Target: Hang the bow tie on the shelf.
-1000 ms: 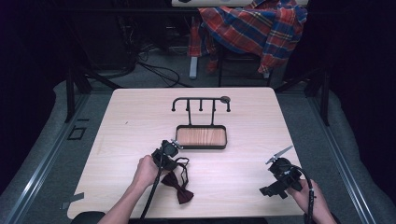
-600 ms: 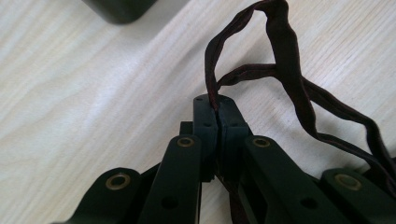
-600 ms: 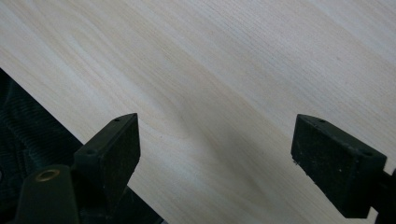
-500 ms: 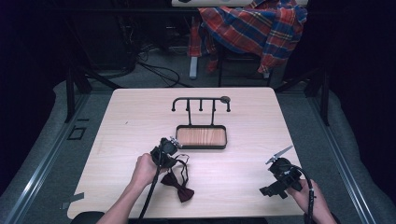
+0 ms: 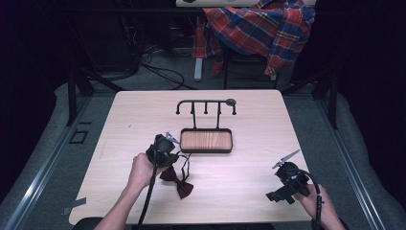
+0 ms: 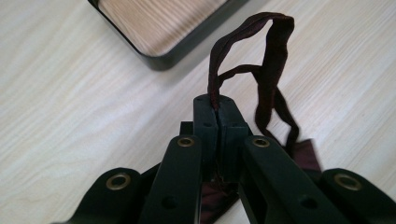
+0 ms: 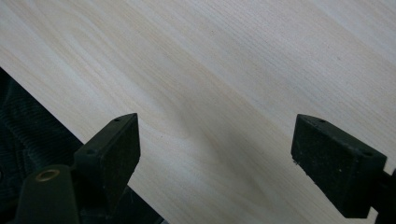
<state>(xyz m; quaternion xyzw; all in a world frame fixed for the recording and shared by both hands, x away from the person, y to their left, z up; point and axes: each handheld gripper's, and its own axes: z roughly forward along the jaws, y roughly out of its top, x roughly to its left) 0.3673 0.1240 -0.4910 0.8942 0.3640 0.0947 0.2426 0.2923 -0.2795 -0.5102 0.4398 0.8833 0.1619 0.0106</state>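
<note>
Your right gripper (image 5: 287, 184) sits at the table's (image 5: 143, 115) near right corner, jaws spread wide over bare pale woodgrain. Your left gripper (image 6: 217, 103) is clenched on the thin dark-red strap (image 6: 273, 42) of the bow tie (image 5: 177, 181), which lies near-centre, its satin-looking wings running diagonally from near right toward far left. Just beyond stands a black-rimmed wood-lined tray (image 5: 206, 141) with a hooked black metal rack (image 5: 206, 103).
</note>
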